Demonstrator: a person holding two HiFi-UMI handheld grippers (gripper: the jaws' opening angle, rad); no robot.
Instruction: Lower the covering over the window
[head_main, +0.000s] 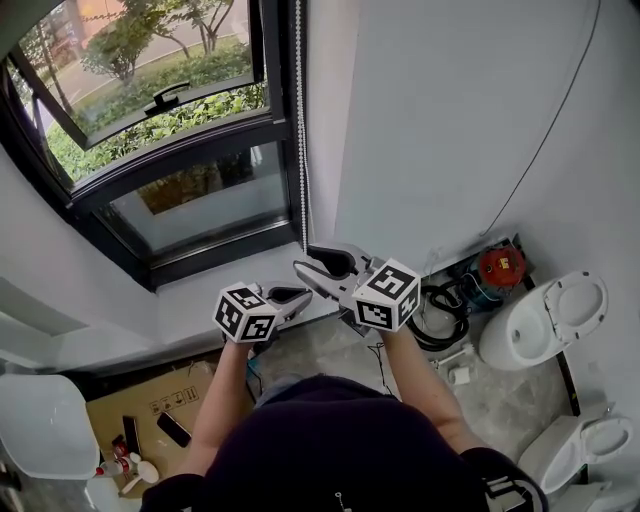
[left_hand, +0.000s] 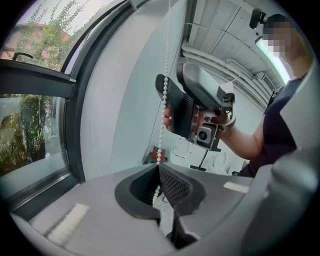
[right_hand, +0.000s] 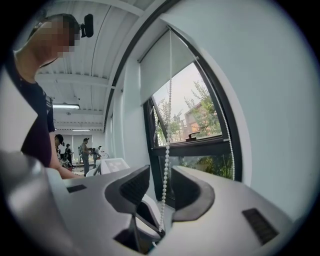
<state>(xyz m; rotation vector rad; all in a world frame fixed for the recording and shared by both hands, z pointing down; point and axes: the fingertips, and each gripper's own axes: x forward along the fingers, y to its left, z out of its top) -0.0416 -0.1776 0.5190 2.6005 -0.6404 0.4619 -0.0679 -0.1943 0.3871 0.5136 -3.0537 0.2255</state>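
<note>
A white bead chain (head_main: 301, 150) hangs down the right side of the black-framed window (head_main: 190, 165). My left gripper (head_main: 303, 293) is shut on the chain low down; in the left gripper view its pads (left_hand: 172, 185) meet on the chain (left_hand: 164, 75). My right gripper (head_main: 306, 256) is just above it, open. In the right gripper view the chain (right_hand: 167, 125) hangs free between the spread jaws of the right gripper (right_hand: 161, 172), with no pad touching it. The white roller blind (right_hand: 160, 65) covers only the top of the window. The left gripper view also shows the right gripper (left_hand: 170, 107) around the chain.
A white wall rises right of the chain. Below stand a toilet (head_main: 545, 315), a red device (head_main: 502, 266), coiled black hose (head_main: 435, 310), a cardboard box (head_main: 150, 410) and a white chair (head_main: 40, 425). People stand far off in the room (right_hand: 85, 155).
</note>
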